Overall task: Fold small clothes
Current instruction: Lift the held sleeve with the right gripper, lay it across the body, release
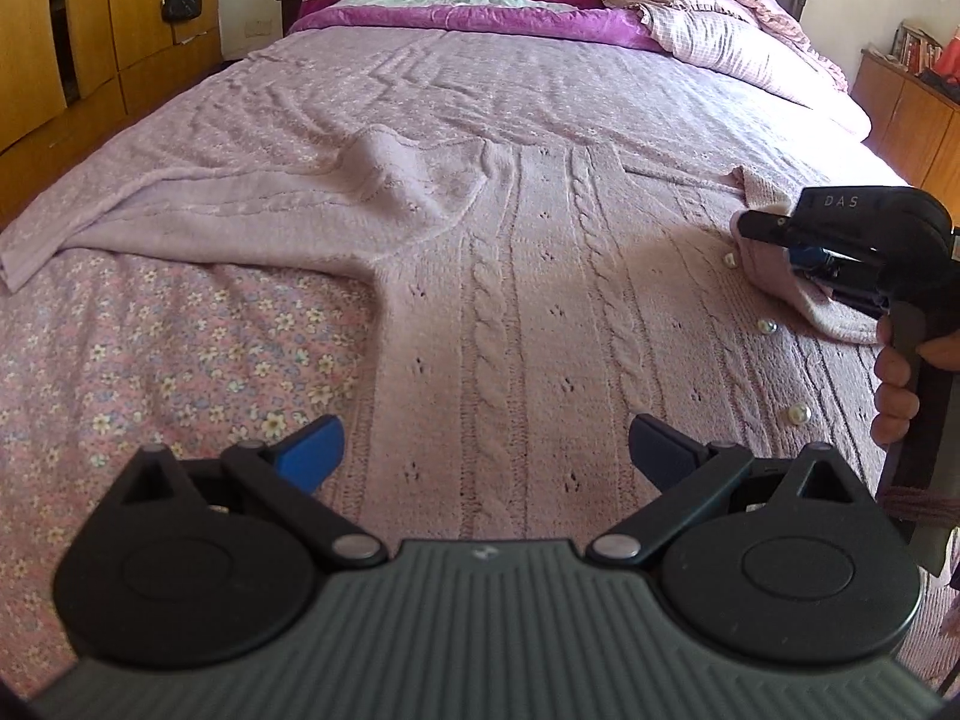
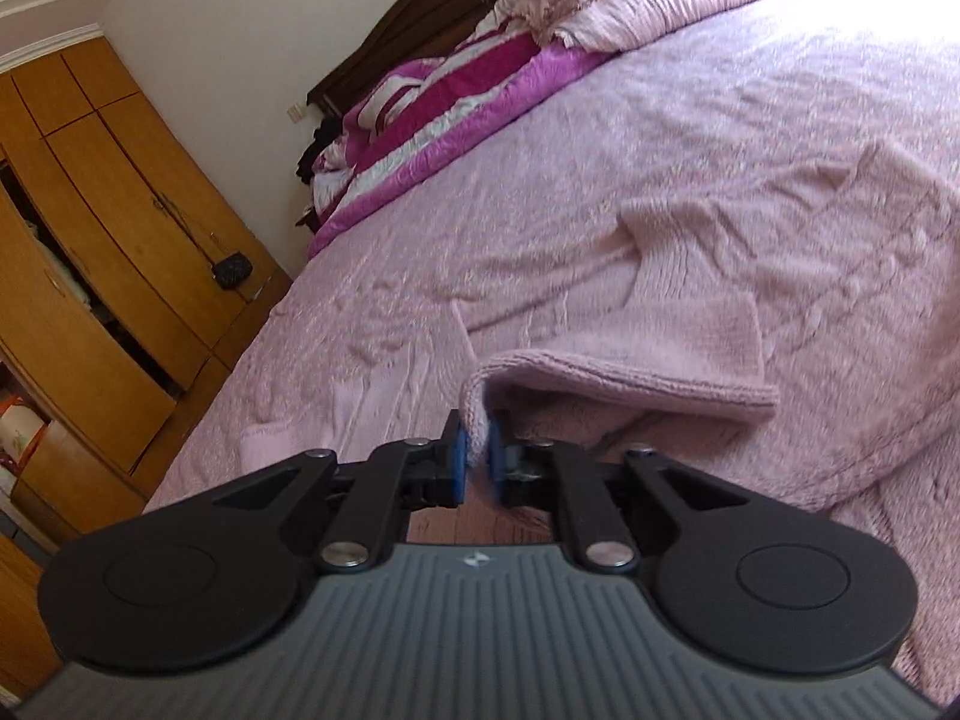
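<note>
A wooden wardrobe (image 1: 66, 42) stood at the far left, a small black purse (image 1: 180, 5) hanging on its door. Beside it, the bed (image 1: 180, 324) carried a floral pink sheet, and a magenta-striped quilt (image 1: 474, 0) was heaped at the headboard end. The pink cable-knit cardigan (image 1: 510, 276) lay spread across the middle of the bed, one sleeve stretched toward the left edge. The left gripper (image 1: 483, 444) hung over its lower body with blue-padded fingers (image 1: 315, 447) spread wide, gripping nothing. Pearl buttons (image 1: 767, 326) ran along the front. At the right, the right gripper (image 2: 474, 459) had its fingers pinched on the cardigan's raised edge, lifting it off the bed.
</note>
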### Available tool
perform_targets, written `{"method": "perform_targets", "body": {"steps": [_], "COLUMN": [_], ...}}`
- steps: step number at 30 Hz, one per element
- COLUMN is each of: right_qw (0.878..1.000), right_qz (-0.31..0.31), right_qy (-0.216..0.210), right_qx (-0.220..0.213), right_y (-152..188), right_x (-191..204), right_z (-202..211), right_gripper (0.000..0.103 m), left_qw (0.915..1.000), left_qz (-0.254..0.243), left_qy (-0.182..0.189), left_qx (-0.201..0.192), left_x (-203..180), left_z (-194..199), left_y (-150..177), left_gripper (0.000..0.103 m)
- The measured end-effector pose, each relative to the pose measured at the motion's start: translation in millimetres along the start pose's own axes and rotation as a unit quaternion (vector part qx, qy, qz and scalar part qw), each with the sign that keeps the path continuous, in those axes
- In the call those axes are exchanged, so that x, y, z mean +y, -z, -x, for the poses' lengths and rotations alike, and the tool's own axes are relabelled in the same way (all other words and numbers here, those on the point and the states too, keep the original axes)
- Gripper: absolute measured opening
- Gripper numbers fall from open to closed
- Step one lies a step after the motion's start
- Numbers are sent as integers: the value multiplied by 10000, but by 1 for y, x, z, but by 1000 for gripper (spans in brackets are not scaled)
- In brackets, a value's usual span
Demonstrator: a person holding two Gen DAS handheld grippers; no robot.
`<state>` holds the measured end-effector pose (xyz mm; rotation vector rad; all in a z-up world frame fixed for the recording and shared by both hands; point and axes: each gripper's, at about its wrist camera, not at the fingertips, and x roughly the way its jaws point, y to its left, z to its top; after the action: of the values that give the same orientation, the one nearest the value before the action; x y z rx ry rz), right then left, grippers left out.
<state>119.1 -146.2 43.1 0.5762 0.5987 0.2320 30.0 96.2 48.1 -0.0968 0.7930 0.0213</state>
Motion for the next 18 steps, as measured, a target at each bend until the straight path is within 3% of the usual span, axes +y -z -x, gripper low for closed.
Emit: {"method": "perform_targets", "body": {"steps": [2, 4, 11, 15, 18], "right_qw": [10000, 9999, 9994, 9999, 9982], "right_qz": [-64, -88, -51, 101, 562], "right_qy": [-33, -75, -285, -95, 208], "right_qx": [62, 105, 180, 101, 28], "right_y": [-2, -5, -10, -10, -7], "right_x": [-2, -2, -7, -18, -26], "right_z": [1, 7, 46, 74, 95], "right_gripper": [36, 59, 67, 74, 77], "left_qw": [10000, 10000, 9995, 9985, 9973], "left_qz": [-14, -37, -279, -457, -625], "left_qy": [7, 20, 2, 33, 18], "left_qx": [-5, -14, -154, -286, -372], "left_x": [-1, -3, -15, -26, -38], "left_z": [0, 0, 3, 4, 2], "left_y": [0, -2, -11, -21, -30], "left_gripper": [103, 103, 103, 99, 99]}}
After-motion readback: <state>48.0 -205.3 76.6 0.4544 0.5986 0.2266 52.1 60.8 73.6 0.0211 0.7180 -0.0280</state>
